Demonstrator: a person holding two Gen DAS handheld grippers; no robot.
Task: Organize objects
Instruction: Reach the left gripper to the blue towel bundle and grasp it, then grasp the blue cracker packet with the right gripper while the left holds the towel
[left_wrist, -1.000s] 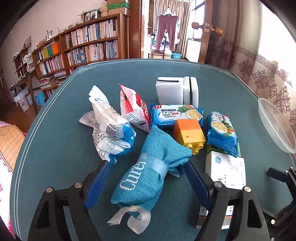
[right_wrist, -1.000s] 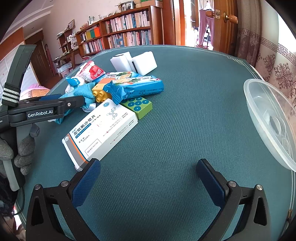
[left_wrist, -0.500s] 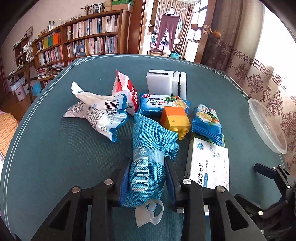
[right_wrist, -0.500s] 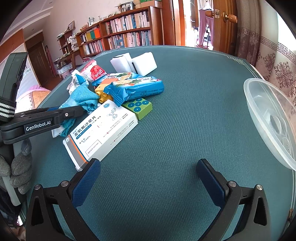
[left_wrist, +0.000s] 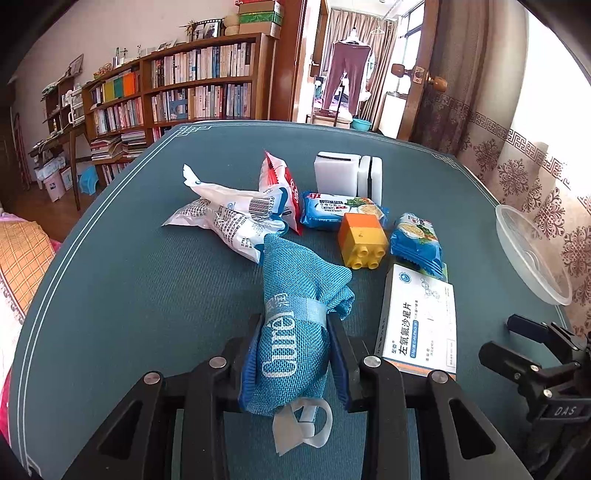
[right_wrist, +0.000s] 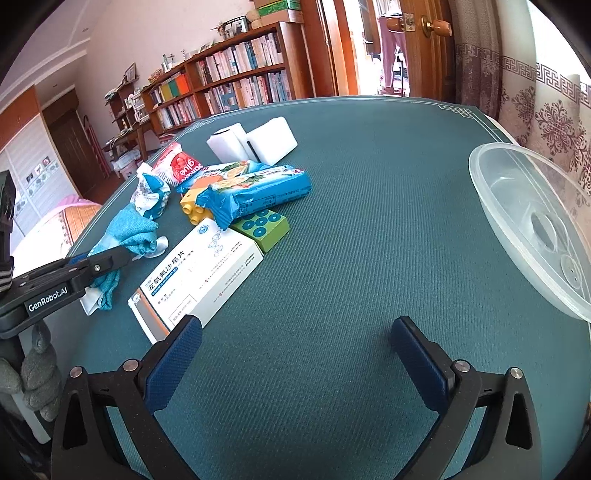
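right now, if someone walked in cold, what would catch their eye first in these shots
The left gripper stands out first, shut on a blue mesh pouch at the near edge of the green table. Beyond it lies a jumble of snack packets, a yellow and orange toy block and a white medicine box. The right gripper hangs open over bare tabletop, with a clear plastic bowl on its right.

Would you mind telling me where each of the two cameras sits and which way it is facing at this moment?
Left wrist: on the left gripper, angled down at the table; its fingers clamp the blue cloth pouch, snack packets beyond.
Right wrist: on the right gripper, angled down over bare table toward the clear bowl; its fingers stand open, a gloved hand at left.
Shared: the pouch, white medicine box, yellow block, bowl, bookshelf.
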